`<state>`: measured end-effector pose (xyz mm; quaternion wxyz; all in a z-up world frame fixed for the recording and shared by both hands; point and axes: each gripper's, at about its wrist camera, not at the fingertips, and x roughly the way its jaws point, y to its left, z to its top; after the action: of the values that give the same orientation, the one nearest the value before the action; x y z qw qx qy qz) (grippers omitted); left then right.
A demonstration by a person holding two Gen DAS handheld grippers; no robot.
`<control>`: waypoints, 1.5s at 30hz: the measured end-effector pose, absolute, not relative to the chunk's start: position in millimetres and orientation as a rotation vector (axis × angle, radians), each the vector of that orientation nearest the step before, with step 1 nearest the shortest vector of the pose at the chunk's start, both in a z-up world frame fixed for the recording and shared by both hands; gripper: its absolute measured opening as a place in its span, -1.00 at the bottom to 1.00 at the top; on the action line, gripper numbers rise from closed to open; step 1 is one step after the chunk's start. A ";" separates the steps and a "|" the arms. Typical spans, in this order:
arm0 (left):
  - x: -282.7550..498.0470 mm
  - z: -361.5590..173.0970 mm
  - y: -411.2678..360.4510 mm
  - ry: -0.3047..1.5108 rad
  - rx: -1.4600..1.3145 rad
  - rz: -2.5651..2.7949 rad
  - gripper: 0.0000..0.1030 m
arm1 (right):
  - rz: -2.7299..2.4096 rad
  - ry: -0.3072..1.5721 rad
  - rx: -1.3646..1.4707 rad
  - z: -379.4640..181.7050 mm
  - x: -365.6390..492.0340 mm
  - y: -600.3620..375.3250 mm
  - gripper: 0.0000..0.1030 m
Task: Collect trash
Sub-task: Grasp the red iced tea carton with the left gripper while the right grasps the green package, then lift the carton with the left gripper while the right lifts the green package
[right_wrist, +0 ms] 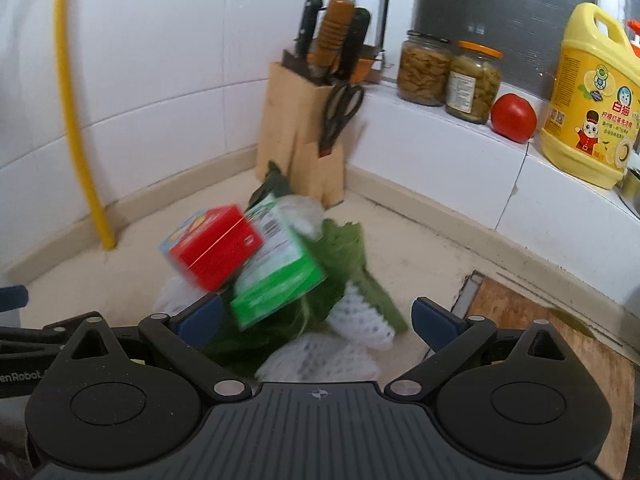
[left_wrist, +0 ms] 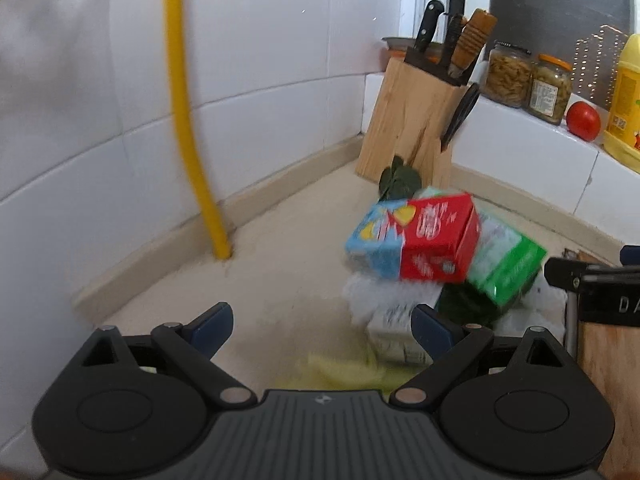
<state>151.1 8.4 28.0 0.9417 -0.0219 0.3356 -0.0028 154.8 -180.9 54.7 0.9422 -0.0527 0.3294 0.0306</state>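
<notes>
Both views are evenly and softly lit, with only faint shadows on the beige countertop (left_wrist: 280, 264). The glossy white wall tiles (left_wrist: 260, 40) carry small glints. Motion blur smears the red-and-blue cardboard carton (right_wrist: 216, 248) and green box (right_wrist: 276, 280). Fisheye distortion bends the tile lines, and the corners vignette dark.

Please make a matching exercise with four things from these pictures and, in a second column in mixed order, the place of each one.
Things:
1. tomato
2. scissors
3. red carton
4. yellow pipe

Places:
A. on top of the trash pile
B. on the white ledge beside the jars
C. along the tiled wall
D. on the side of the knife block

Pairs: 1-B, 2-D, 3-A, 4-C
</notes>
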 end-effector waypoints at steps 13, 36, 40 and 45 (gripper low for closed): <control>237.3 26.5 19.3 0.879 -0.410 -0.132 0.77 | 0.219 0.638 -0.253 55.8 210.0 -184.3 0.96; 323.1 -2.0 -0.3 1.176 -0.607 -0.077 0.88 | 0.382 0.619 -0.286 31.0 242.1 -195.6 0.99; 311.7 2.8 -7.1 1.124 -0.495 -0.150 0.72 | 0.404 0.631 -0.296 24.7 236.5 -192.9 0.98; 304.0 3.0 7.9 1.165 -0.573 -0.259 0.53 | 0.458 0.668 -0.279 22.4 228.0 -189.5 0.80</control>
<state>304.0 7.9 3.0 0.7889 -0.2659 0.5408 -0.1204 228.0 -189.5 22.4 0.9096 -0.1352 0.3240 0.2222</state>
